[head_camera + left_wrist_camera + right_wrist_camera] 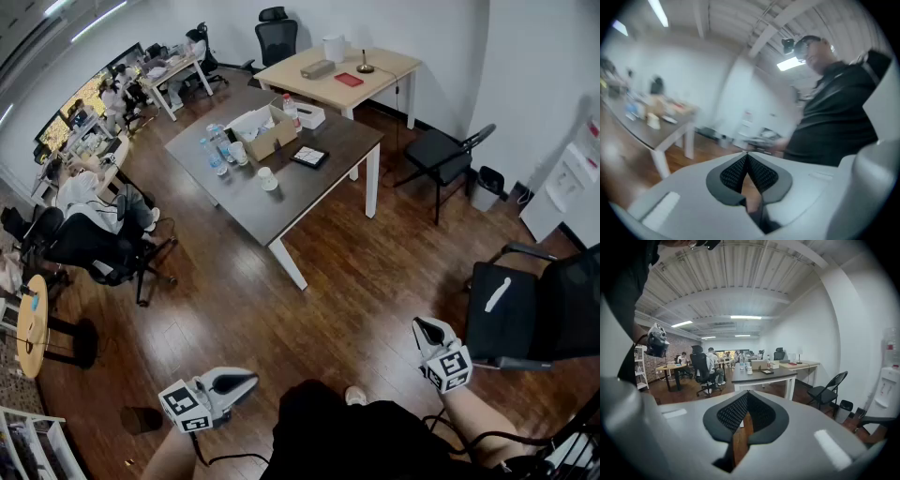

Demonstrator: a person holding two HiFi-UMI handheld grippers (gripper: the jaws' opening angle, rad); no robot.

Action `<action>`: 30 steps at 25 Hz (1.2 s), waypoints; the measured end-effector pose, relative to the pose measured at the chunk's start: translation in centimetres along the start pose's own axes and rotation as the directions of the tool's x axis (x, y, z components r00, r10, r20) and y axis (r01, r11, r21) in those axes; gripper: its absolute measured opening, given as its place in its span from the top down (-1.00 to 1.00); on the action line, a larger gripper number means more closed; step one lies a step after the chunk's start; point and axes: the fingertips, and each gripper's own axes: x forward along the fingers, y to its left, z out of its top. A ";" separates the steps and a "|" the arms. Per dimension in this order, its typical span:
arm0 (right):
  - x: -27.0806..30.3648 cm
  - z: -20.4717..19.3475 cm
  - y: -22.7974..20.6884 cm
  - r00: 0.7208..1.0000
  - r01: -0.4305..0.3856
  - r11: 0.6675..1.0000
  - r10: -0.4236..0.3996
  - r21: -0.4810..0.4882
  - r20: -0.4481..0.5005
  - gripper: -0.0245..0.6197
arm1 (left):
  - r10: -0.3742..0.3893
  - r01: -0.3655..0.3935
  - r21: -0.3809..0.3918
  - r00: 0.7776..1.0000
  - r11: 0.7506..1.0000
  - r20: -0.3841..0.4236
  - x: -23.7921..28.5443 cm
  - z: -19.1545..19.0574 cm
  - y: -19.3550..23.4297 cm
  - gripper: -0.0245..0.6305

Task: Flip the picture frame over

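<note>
The picture frame, small, dark-rimmed and flat, lies near the right edge of the dark table, far from both grippers. In the right gripper view the picture frame shows as a thin dark slab on that table. My left gripper is low at the bottom left, over the wood floor, shut and empty. My right gripper is at the bottom right beside a chair, also shut with nothing in it. Both pairs of jaws meet at the tips: left gripper, right gripper.
On the table stand a cardboard box, bottles and a white cup. A black folding chair and a bin are to its right. A black office chair is close to my right gripper. People sit at desks on the left.
</note>
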 end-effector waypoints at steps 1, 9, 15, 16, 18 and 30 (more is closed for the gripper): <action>0.8 0.5 -1.0 1.000 0.023 1.000 -0.023 0.018 0.011 0.91 | 0.266 -0.270 0.056 0.961 0.961 0.081 -0.4 2.2 4.4 0.93; 8.2 7.8 -5.0 0.991 0.096 0.994 -0.100 0.045 0.094 0.91 | 0.701 -0.758 0.017 0.611 0.652 0.369 7.5 10.5 20.3 0.93; 12.4 11.4 -7.3 0.979 0.164 0.986 -0.168 0.043 0.117 0.91 | 0.587 -0.639 0.033 0.724 0.768 0.362 14.2 11.7 23.5 0.93; 12.9 11.7 -7.6 0.978 0.163 0.985 -0.168 0.052 0.122 0.91 | 0.566 -0.615 0.025 0.740 0.788 0.364 14.9 11.9 24.1 0.92; 13.9 12.1 -8.6 0.976 0.171 0.982 -0.180 0.079 0.121 0.91 | 0.539 -0.578 -0.004 0.759 0.816 0.364 15.7 12.4 25.5 0.92; 25.1 14.2 -13.0 0.968 0.246 0.964 -0.249 0.104 0.021 0.91 | 0.560 -0.586 -0.009 0.770 0.810 0.306 15.8 15.8 37.1 0.93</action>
